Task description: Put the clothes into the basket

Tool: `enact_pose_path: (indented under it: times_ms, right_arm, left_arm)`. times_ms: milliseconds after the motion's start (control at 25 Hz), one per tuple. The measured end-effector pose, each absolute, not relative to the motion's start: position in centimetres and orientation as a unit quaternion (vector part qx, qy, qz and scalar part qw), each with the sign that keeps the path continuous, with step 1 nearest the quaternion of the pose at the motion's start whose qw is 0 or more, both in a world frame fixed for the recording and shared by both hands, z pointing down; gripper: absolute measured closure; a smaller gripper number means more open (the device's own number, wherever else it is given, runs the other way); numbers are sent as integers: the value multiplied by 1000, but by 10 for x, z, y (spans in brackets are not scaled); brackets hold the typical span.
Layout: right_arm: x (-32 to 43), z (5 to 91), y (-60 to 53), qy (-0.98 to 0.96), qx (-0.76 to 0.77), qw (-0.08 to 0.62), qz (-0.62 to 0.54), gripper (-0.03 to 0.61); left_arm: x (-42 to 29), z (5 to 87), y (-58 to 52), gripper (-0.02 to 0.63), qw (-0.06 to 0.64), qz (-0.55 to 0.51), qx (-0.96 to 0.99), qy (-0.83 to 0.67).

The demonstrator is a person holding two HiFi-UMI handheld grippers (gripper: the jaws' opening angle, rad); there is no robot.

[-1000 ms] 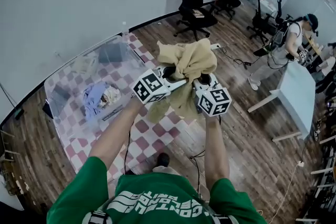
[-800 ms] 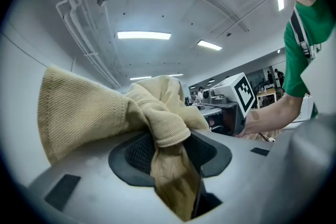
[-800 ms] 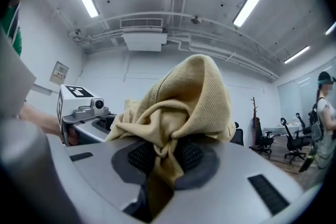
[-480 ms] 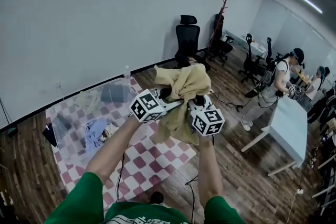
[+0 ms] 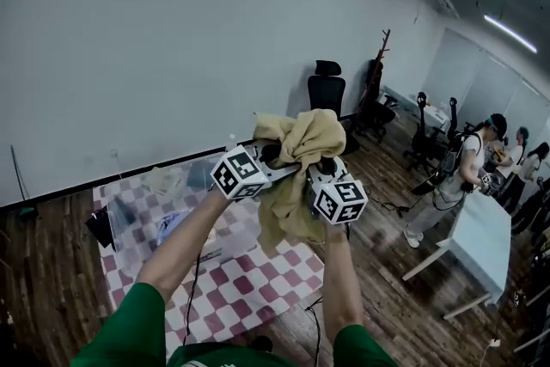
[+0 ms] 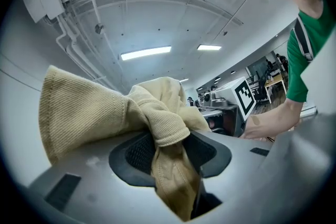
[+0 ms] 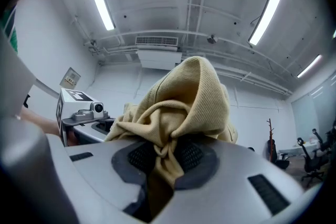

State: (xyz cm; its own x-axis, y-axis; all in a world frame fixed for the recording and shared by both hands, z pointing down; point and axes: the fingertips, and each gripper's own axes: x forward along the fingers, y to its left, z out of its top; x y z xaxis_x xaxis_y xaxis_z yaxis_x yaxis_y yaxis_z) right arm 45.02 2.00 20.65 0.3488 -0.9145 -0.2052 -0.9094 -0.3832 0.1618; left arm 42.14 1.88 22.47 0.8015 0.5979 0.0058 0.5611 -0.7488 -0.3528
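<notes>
A tan ribbed garment (image 5: 296,168) hangs bunched in the air between my two grippers, high above the table. My left gripper (image 5: 273,157) is shut on one fold of the tan garment (image 6: 168,134), which is pinched between its dark pads. My right gripper (image 5: 322,168) is shut on another fold of the tan garment (image 7: 178,118). Both point about level. A clear plastic basket (image 5: 172,215) with clothes inside stands on the checked tablecloth (image 5: 249,279) below and to the left, partly hidden by my left arm.
Black office chairs (image 5: 328,94) and a coat stand (image 5: 378,64) line the far wall. People (image 5: 460,176) stand by a white table (image 5: 481,241) at the right. Cables run over the wooden floor beside the table.
Both grippers have risen together with the tan garment. The view has tilted up, so more wall and ceiling show and the table sits lower in the picture.
</notes>
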Motion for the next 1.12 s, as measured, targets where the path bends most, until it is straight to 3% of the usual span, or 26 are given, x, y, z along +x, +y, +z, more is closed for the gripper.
enact_pose_path:
  times_ms: [440,760,1120]
  right_arm:
    - [339,176,-148,-641,752,-8,-154,506]
    - [250,201,-267,-692,709,-20,-132,508]
    - [214,242,-350,-722,686,-15,-91,508]
  left_arm:
    - [311,196,-144,465,182,54,-960,-205]
    - [222,219,-258,466,170,31,-975,-142]
    - [187,258,-338,466,142,2,-984,-109]
